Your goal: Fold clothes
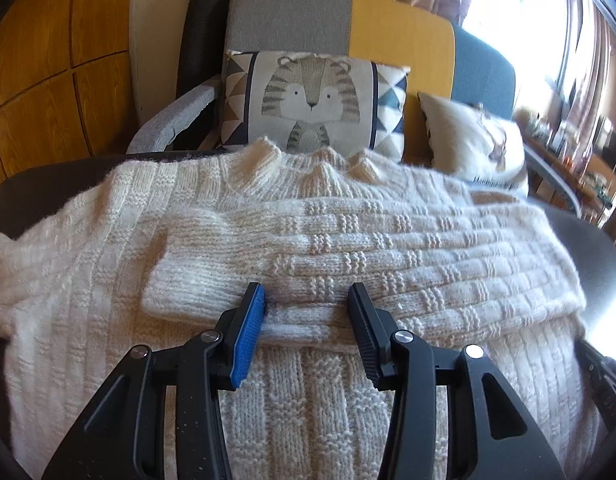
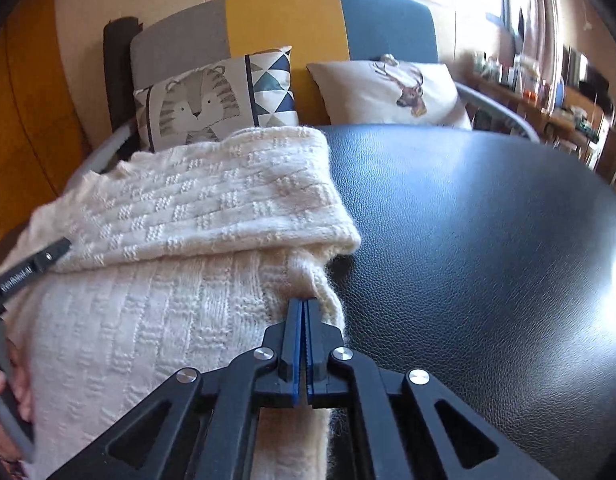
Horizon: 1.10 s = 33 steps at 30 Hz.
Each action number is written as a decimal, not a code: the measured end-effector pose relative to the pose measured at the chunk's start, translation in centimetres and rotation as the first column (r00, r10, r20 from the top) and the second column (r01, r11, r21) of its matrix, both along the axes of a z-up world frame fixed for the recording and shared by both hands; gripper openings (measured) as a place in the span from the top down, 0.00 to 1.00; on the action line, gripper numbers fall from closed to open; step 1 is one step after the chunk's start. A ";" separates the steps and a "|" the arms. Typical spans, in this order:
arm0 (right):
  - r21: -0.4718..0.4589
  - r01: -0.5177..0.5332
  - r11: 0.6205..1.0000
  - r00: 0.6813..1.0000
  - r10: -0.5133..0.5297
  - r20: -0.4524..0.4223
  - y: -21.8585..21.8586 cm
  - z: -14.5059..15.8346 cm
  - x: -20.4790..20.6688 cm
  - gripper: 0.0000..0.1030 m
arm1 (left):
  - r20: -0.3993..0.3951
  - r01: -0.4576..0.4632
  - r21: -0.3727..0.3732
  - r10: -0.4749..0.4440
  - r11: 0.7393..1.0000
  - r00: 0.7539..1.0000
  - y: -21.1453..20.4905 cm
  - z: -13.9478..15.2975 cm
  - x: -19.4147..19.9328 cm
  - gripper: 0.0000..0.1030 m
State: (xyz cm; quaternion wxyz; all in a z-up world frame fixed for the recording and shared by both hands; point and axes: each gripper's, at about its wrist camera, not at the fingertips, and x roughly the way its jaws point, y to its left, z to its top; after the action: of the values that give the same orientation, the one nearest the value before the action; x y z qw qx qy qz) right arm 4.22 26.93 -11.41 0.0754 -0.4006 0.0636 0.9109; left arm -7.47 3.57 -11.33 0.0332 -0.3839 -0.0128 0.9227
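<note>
Sweater [image 2: 156,280] edge pinched — right tongs [image 2: 306,308] only

Black leather-look table surface [image 2: 488,240], right half of the right wrist frame. Sofa backrest in grey, yellow and blue fabric panels [image 1: 400,36], upper centre. Tiger-print cushion with triangle borders [image 1: 314,100], centre. White deer-print cushion [image 2: 392,88], upper right. Orange-brown wooden panelling [image 1: 48,80], upper left.

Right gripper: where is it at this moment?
In the right wrist view, the right gripper sits at the sweater's right edge, shut on the knit just below the folded-over sleeve, beside the bare black leather surface.
</note>
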 end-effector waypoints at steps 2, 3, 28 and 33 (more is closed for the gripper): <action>0.010 0.000 1.000 1.000 0.000 -0.002 -0.1 -0.1 0.1 1.00 | 0.017 0.026 -0.074 -0.025 0.997 1.000 0.7 0.9 0.7 0.55; -0.005 0.000 1.000 1.000 0.000 -0.005 0.1 -0.1 0.1 1.00 | 0.008 0.049 -0.079 -0.048 0.996 0.999 0.8 1.4 1.6 0.55; -0.153 -0.022 0.988 0.999 0.019 -0.026 2.2 -0.5 0.2 0.99 | 0.036 0.121 -0.004 -0.121 0.993 0.992 3.2 -0.3 6.9 0.54; -0.319 -0.096 0.943 0.991 0.061 -0.115 3.5 1.1 4.4 0.96 | 0.032 0.122 -0.010 -0.121 0.993 0.992 3.4 -0.3 7.2 0.53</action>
State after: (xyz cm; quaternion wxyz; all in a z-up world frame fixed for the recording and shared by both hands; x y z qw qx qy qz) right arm 8.59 30.46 -10.30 -0.0313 -0.3621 0.2002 0.9099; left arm -0.32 6.96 -11.61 0.0868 -0.3984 0.0155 0.9130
